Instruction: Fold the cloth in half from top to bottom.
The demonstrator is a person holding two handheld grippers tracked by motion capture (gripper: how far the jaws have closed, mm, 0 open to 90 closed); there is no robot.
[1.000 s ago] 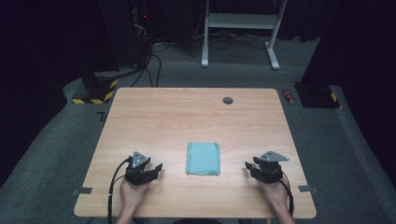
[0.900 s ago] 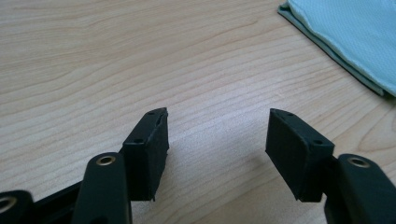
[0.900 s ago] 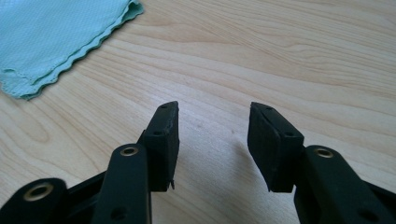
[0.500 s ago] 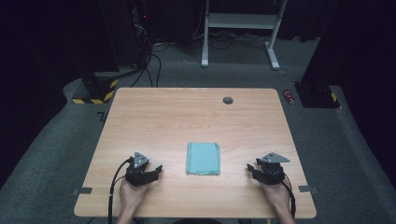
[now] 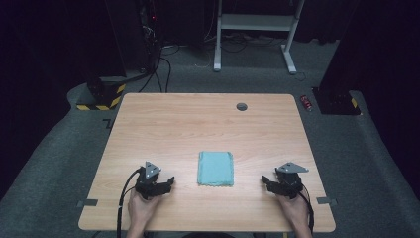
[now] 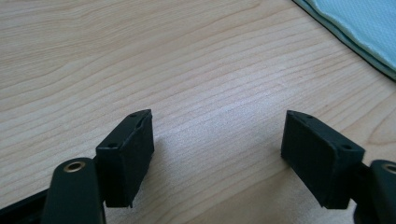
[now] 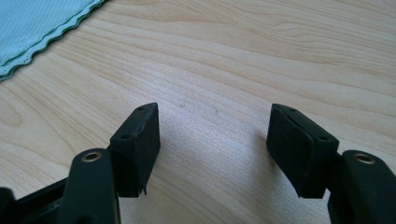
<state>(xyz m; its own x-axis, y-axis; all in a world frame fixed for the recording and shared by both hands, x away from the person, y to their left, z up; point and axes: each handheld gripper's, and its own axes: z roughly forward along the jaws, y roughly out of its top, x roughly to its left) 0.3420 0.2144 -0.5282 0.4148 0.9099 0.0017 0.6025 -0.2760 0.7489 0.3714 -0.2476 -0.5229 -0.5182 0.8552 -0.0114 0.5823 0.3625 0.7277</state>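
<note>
A folded light-blue cloth (image 5: 215,168) lies flat on the wooden desk (image 5: 198,124), near the front edge and midway between the two hands. The left gripper (image 5: 166,182) rests on the desk to the left of the cloth, apart from it; its jaws have just been opening and stand wide with only bare wood between them. The right gripper (image 5: 267,182) sits to the right of the cloth, also apart from it; its jaws have likewise just been opening and hold nothing. A small dark round disc (image 5: 241,106) sits near the desk's far edge.
</note>
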